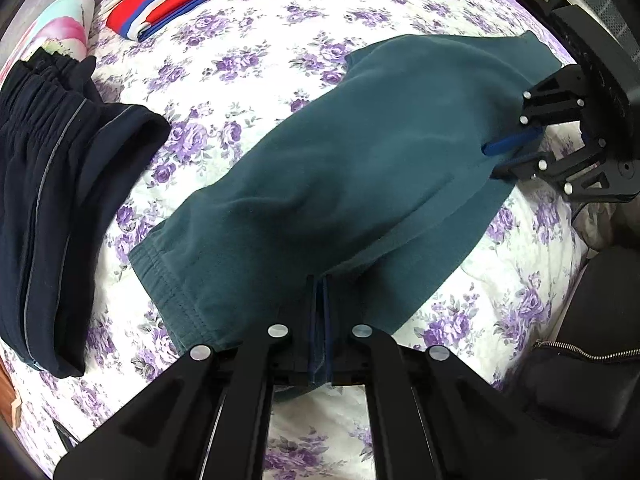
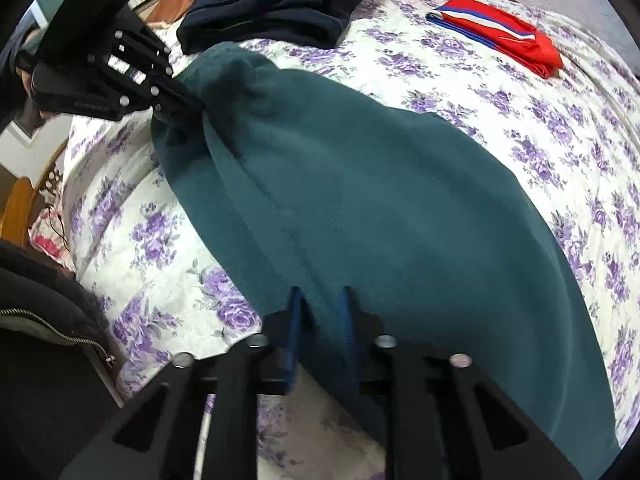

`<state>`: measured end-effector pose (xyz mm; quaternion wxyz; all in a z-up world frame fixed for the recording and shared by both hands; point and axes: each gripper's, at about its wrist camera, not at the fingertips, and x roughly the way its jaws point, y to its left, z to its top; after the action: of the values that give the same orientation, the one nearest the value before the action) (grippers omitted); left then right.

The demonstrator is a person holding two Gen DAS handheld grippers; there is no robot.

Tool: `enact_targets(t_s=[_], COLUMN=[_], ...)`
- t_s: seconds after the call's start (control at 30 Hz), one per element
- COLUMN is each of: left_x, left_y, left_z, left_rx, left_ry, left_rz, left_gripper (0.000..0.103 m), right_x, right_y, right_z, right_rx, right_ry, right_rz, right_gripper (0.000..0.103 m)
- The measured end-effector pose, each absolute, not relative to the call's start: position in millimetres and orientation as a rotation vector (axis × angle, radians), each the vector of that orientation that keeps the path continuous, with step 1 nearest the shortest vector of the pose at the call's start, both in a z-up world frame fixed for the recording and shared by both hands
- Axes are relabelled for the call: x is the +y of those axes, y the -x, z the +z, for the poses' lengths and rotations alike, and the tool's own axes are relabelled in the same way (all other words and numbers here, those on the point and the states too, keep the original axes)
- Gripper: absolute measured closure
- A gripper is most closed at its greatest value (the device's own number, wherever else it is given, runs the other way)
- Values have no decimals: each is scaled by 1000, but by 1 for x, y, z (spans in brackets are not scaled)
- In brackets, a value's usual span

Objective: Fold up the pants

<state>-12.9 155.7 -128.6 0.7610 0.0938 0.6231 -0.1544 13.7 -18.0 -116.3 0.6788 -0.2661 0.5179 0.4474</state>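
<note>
Teal pants (image 1: 340, 168) lie on the bed (image 1: 256, 40), long axis running between my two tongs. My left tongs (image 1: 320, 280) are clamped on the waistband end and my right tongs (image 2: 320, 292) pinch the other end. Only the right view shows a wooden chair (image 2: 20, 204) beside the bed.
</note>
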Motion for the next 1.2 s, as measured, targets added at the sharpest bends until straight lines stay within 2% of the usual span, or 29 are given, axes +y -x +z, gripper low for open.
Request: enact_targets(t_s=[0.3, 0.63, 0.67, 0.73, 0.77, 0.87, 0.93, 1.0, 1.07, 1.2], left_x=[163, 163, 164, 164, 162, 157, 161, 169, 181, 208], left_y=[32, 61, 60, 58, 58, 66, 71, 76, 81, 84], left_z=[-108, -116, -120, -128, -136, -148, -140, -127, -113, -103], left_rx=[1305, 1355, 1362, 1371, 1402, 1442, 1420, 1382, 1325, 1279], left_ry=[-71, -133, -138, -158, -181, -255, -226, -176, -114, 71], left_rz=[-444, -421, -403, -372, -357, -343, -344, -319, -277, -188], left_gripper=[102, 102, 102, 102, 100, 92, 86, 69, 61, 60], right_x=[-32, -39, -37, -34, -33, -39, -60, -93, -131, -205], right_y=[-13, 2, 1, 1, 2, 7, -1, -15, -30, -45], right_z=[-91, -100, -101, -108, -113, -109, -100, -91, -87, -90], right_rx=[1161, 1181, 1170, 1174, 1195, 1191, 1200, 1206, 1210, 1217], right_ry=[493, 499, 501, 510, 519, 508, 402, 255, 117, -46], right_rz=[1074, 1086, 1074, 1051, 1055, 1076, 1067, 1005, 908, 690], right_gripper=[101, 100, 97, 79, 63, 63, 63, 63, 63, 63])
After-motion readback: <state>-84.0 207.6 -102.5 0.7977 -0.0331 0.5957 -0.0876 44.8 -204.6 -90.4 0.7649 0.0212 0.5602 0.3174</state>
